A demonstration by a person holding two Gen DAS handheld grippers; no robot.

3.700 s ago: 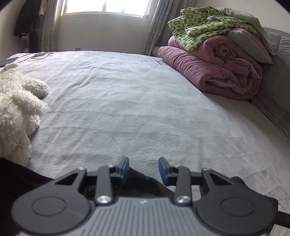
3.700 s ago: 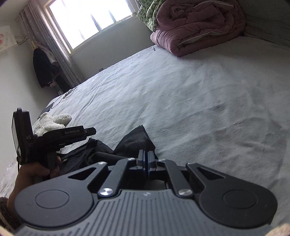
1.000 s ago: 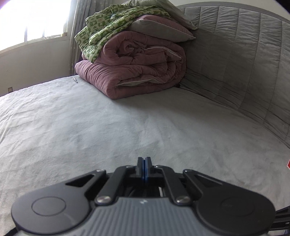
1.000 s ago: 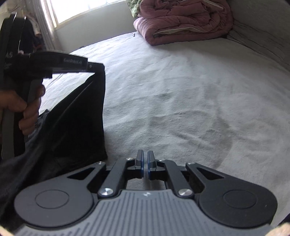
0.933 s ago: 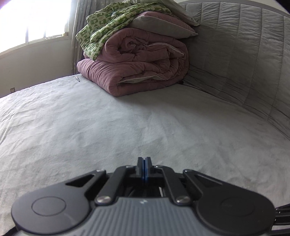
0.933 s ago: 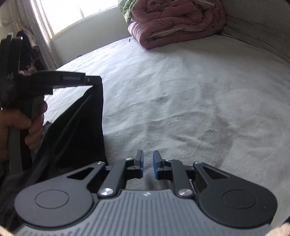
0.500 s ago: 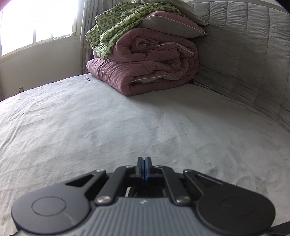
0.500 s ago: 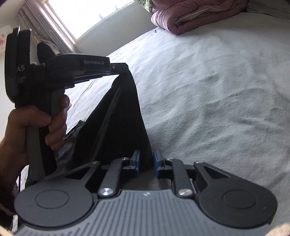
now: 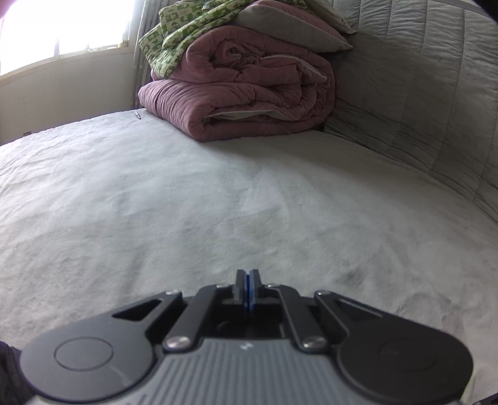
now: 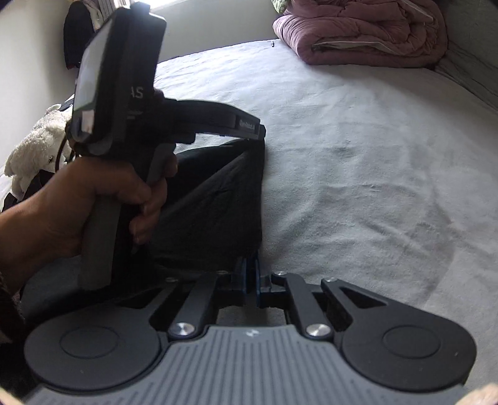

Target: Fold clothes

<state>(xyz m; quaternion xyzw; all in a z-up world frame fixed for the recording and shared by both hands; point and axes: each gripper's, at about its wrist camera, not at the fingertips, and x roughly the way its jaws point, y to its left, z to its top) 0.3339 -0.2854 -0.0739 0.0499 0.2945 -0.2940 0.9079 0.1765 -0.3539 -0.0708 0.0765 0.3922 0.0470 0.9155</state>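
Black garment (image 10: 218, 199) hangs taut between left gripper (image 10: 260, 132) and right gripper (image 10: 250, 274).

Black garment (image 10: 214, 199); grey bedsheet (image 9: 186, 199); maroon duvet (image 9: 249, 87); green-patterned blanket (image 9: 193, 28); white plush toy (image 10: 34, 152).

White letters "AS" on the left gripper (image 10: 260, 132) housing
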